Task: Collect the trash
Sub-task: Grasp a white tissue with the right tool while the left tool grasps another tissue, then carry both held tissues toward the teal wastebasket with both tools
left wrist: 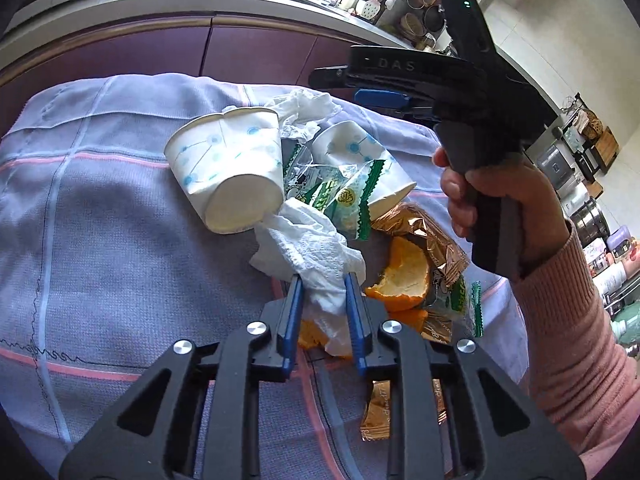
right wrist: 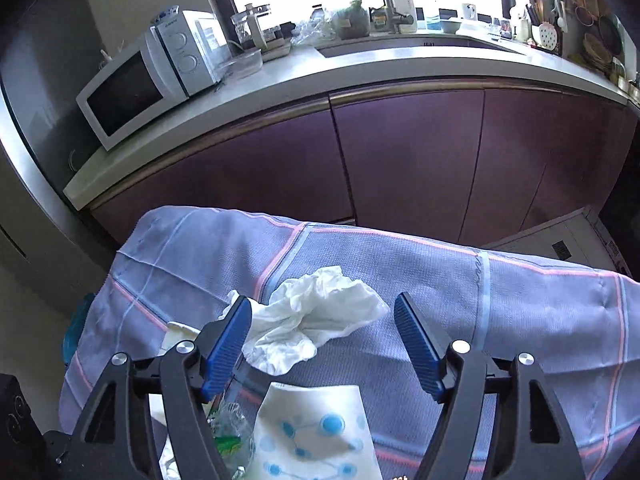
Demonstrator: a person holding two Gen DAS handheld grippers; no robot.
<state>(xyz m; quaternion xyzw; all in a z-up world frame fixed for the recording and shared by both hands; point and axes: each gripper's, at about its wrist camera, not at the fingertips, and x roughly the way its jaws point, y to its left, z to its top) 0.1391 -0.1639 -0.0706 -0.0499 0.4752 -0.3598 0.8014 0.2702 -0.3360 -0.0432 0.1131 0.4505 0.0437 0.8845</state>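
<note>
Left gripper (left wrist: 323, 288) fingers pinch a crumpled white paper tissue (left wrist: 308, 248) on the cloth-covered bench (left wrist: 100, 208).
Soft, featherlight, tearable; right gripper (right wrist: 322, 344) fingers spread over another wad (right wrist: 316, 312), best taken mid-bunch.

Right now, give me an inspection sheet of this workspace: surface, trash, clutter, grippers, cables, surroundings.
Surface: table under a lilac checked cloth, wrinkled at the far edge.
Job's things: two paper cups on their sides, near cup and far cup; crumpled tissue; second tissue; orange peel; green wrappers; gold wrappers.
Clutter: nothing seen besides the trash.
Grippers: left gripper shut on the crumpled tissue; right gripper open, jaws either side of the second tissue, not pressing it.
Cables: nothing seen.
Surroundings: purple cabinets, microwave, sink tap, crowded counter.
</note>
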